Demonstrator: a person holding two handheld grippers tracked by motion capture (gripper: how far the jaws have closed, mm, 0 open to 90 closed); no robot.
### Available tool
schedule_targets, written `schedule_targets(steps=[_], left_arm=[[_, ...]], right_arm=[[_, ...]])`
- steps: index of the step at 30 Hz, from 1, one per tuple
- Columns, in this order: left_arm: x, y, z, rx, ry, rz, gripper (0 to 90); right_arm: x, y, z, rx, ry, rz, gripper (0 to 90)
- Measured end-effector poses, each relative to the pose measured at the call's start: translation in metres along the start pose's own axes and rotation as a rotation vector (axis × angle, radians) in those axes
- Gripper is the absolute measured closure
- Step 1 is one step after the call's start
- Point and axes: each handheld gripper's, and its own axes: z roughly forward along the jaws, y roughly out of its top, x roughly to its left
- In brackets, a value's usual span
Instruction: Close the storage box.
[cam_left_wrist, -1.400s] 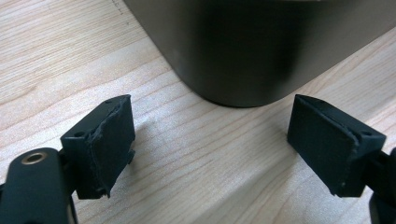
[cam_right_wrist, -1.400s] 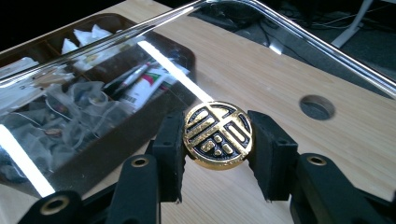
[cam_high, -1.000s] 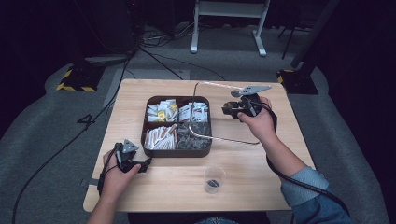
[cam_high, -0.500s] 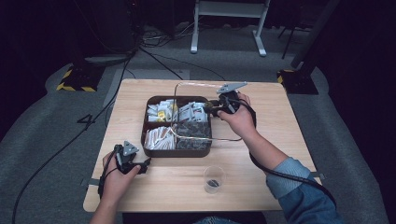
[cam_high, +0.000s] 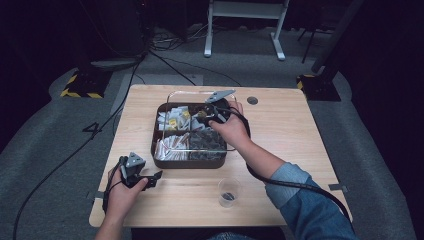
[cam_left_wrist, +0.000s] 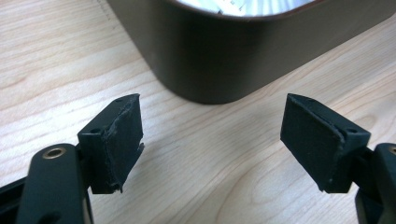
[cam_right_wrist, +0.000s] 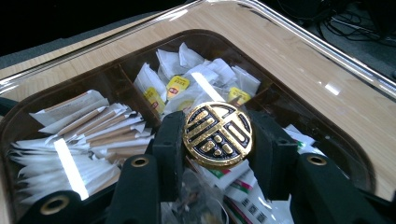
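Note:
A dark brown tray (cam_high: 189, 164) with four compartments of sachets and tea bags stands mid-table. My right gripper (cam_high: 207, 116) is shut on the gold-and-black round knob (cam_right_wrist: 217, 134) of a clear lid (cam_right_wrist: 299, 70), which it holds over the tray's far half. The pads (cam_right_wrist: 169, 140) press on both sides of the knob. My left gripper (cam_high: 152, 177) rests low over the table at the tray's near left corner (cam_left_wrist: 219, 56). Its jaws have just been closing and stand apart, with only bare wood between the fingertips (cam_left_wrist: 121, 140).
A small clear cup (cam_high: 228, 192) with something dark in it stands near the table's front edge, right of centre. A round cable hole (cam_high: 252, 100) sits at the table's far side. Cables trail from both grippers off the table.
My right hand has carried the clear lid leftward, from beside the tray's right edge to over the tray. The left hand has stayed put.

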Motion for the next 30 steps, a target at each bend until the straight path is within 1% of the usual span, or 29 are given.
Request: schedule_targets(steps=[1,3,11,13,16,18,19,22,24,28,30], left_arm=[[0.000,0.001,0.000,-0.001,0.005,0.007,21.3],[0.000,0.001,0.000,0.003,-0.003,0.006,21.2],[0.001,0.000,0.001,-0.003,0.000,-0.002,21.2],[0.002,-0.001,0.002,-0.001,-0.004,-0.003,21.1],[0.002,-0.002,0.003,0.006,0.008,-0.005,21.2],[0.002,-0.004,0.004,0.023,0.036,0.013,21.5],[0.002,-0.004,0.004,0.032,0.044,0.024,21.6],[0.003,-0.005,0.005,0.035,0.037,0.017,21.6],[0.004,-0.006,0.004,0.031,0.043,0.020,21.6],[0.004,-0.006,0.004,0.029,0.044,0.010,21.6],[0.004,-0.006,0.004,0.029,0.043,0.012,21.6]], right_arm=[[0.001,0.001,0.004,0.002,0.001,-0.001,58.7],[0.004,0.002,0.011,0.010,0.003,-0.004,58.7],[0.014,0.004,0.031,0.028,0.000,-0.030,58.7],[0.016,0.004,0.035,0.031,0.005,-0.025,58.7],[0.018,0.002,0.040,0.034,0.022,-0.013,58.7],[0.019,0.001,0.043,0.035,0.023,-0.007,58.7],[0.019,0.001,0.044,0.039,0.023,-0.004,58.7],[0.020,-0.002,0.048,0.047,0.013,-0.005,58.7],[0.021,-0.003,0.050,0.050,0.011,-0.001,58.7],[0.023,-0.006,0.054,0.056,0.016,-0.001,58.7],[0.024,-0.007,0.056,0.059,0.015,0.001,58.7]])
